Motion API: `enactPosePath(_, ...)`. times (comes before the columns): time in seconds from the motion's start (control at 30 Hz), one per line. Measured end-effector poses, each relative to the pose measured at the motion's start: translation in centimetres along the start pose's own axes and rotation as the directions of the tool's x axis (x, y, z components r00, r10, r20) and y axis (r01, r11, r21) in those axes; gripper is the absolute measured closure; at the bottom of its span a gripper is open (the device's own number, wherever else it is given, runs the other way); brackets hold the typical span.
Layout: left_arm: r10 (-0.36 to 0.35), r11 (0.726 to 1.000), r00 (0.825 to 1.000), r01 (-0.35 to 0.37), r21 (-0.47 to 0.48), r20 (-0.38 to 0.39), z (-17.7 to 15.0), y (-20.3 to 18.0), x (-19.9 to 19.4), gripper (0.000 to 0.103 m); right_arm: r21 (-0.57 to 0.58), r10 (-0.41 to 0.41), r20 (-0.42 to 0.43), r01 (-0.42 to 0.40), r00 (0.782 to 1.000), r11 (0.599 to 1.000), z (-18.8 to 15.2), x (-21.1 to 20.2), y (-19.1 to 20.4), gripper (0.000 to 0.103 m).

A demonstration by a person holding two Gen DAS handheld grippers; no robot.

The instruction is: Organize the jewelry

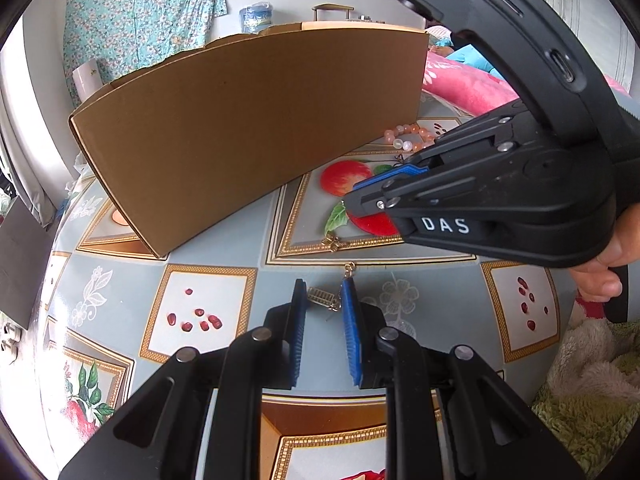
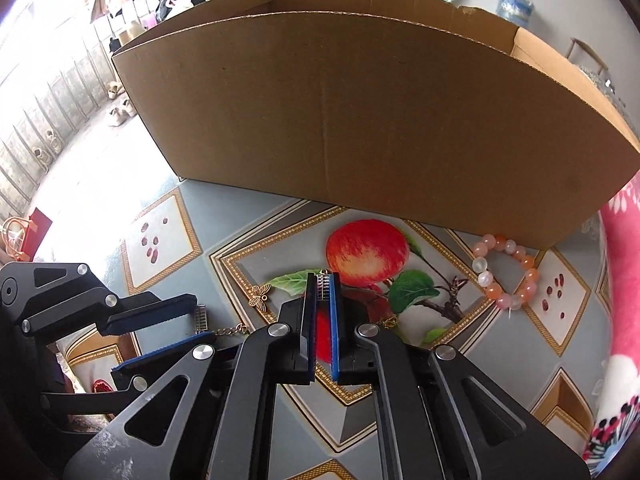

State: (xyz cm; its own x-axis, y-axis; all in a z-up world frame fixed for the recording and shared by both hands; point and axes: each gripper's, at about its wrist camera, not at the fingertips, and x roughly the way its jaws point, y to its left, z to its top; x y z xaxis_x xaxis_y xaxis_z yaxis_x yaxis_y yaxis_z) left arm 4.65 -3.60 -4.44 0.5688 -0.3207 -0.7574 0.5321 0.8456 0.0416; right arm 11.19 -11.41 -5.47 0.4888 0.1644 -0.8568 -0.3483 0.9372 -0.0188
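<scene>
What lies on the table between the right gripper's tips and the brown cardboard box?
Between right gripper and brown cardboard box lies only bare patterned tablecloth with a printed red apple; the right wrist view shows it.

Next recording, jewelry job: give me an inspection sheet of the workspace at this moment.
Surface: fruit-print tablecloth, lying flat.
Job's things: gold chain and butterfly charm on the cloth; bead bracelet beside the open cardboard box.
Clutter: nothing seen.
Grippers: left gripper closed on a linked piece of the gold chain; right gripper shut on another linked piece, apparently of the same chain.
Cables: nothing seen.
Surroundings: pink blanket at the table edge; floral cloth on the wall.
</scene>
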Motion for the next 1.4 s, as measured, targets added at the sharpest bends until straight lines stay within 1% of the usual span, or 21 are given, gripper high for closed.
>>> enactPosePath(0.07,0.001,1.000,1.000,-0.001,0.003,0.001,0.0,0.0,0.0,0.086,0.008,0.008,0.004,-0.008,1.000,1.000,-0.2,0.0,-0.3,0.101)
enactPosePath(0.13,0.004,1.000,1.000,-0.004,0.009,0.003,0.0,-0.1,0.0,0.086,0.019,0.017,0.007,-0.017,1.000,1.000,-1.0,-1.1,-1.7,0.101)
enactPosePath(0.3,0.007,1.000,1.000,-0.007,0.015,0.004,-0.1,-0.1,-0.1,0.086,0.038,0.037,0.022,-0.038,0.999,0.999,-0.9,-1.8,-3.4,0.101)
enactPosePath(0.57,0.023,1.000,1.000,-0.023,0.009,0.012,-0.1,-0.1,-0.6,0.086,0.060,0.064,0.055,-0.067,0.996,0.996,-0.9,-4.0,-4.5,0.101)
enactPosePath(0.8,0.034,0.999,0.998,-0.034,-0.011,0.060,0.4,0.2,-2.4,0.086,0.062,0.069,0.105,-0.076,0.992,0.995,-1.4,-7.2,-4.2,0.101)
enactPosePath(0.93,0.053,0.998,0.992,-0.054,0.008,0.114,1.2,0.0,-4.0,0.086,0.066,0.074,0.151,-0.084,0.986,0.994,-1.6,-9.0,-4.6,0.101)
enactPosePath(1.07,0.073,0.996,0.983,-0.079,0.032,0.170,2.2,-0.1,-5.7,0.086,0.067,0.097,0.223,-0.114,0.970,0.991,-1.6,-11.3,-5.2,0.101)
enactPosePath(1.2,0.076,0.995,0.966,-0.089,0.043,0.248,4.0,0.0,-7.9,0.086,0.064,0.116,0.291,-0.140,0.950,0.988,-0.9,-13.5,-5.5,0.101)
enactPosePath(1.3,0.071,0.995,0.951,-0.089,0.047,0.301,5.9,0.3,-9.2,0.086,0.057,0.128,0.359,-0.158,0.925,0.986,0.0,-15.7,-6.5,0.101)
enactPosePath(1.4,0.059,0.995,0.936,-0.081,0.050,0.347,8.4,1.1,-10.1,0.086,0.050,0.132,0.419,-0.168,0.899,0.985,1.4,-17.0,-7.6,0.101)
